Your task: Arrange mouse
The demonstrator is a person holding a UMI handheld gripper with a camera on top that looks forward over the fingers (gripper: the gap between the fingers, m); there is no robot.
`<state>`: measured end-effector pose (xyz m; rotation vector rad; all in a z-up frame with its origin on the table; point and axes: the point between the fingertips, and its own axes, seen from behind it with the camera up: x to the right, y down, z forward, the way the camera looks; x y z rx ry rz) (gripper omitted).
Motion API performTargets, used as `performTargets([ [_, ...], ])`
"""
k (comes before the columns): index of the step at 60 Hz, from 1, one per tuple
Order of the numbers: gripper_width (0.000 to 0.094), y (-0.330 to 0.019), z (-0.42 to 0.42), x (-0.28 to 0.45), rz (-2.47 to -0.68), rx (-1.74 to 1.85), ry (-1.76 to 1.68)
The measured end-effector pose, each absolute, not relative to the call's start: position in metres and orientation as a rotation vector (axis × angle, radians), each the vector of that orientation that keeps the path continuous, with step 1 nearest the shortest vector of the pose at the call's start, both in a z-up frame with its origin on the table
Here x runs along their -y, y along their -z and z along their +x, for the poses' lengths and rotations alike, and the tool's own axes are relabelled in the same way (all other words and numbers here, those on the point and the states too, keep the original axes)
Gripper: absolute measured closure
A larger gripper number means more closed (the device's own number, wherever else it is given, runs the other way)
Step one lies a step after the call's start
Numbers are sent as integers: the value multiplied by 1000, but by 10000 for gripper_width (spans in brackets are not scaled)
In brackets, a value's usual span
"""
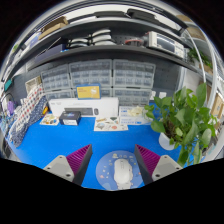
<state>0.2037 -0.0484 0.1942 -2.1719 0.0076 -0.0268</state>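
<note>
The mouse (122,173), pale and rounded, lay on a light circular pad (121,160) on the blue bench (60,150), and it sat directly between the two fingers of the tool (113,163), slightly toward their near end. The tool's fingers were spread wide, the purple pads (76,160) facing inward with clear blue bench showing between each pad and the mouse, so nothing was pinched; the mouse rested on its own support. Its long axis appeared to run near-to-far, roughly in line with the fingers, which meant the fingers stood opposite its two long flanks, left and right. That was the relation the coming move seemed to turn on: since the mouse was already centred in the gap rather than off to one side, closing in on its flanks would probably need little sideways correction, only a slight advance or descent. Beyond the fingers, farther across the bench, stood a white box (84,105) and small trays of clutter against drawer units (110,78). A leafy green plant (185,118) rose at the right, near enough to that finger that a swing that way could brush its leaves.
</note>
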Motion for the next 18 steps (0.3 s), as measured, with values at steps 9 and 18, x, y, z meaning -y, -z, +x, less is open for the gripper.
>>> performTargets([
  [9, 73, -208, 202, 53, -2156, -5, 36],
  [18, 74, -214, 197, 56, -2144, 5, 22],
])
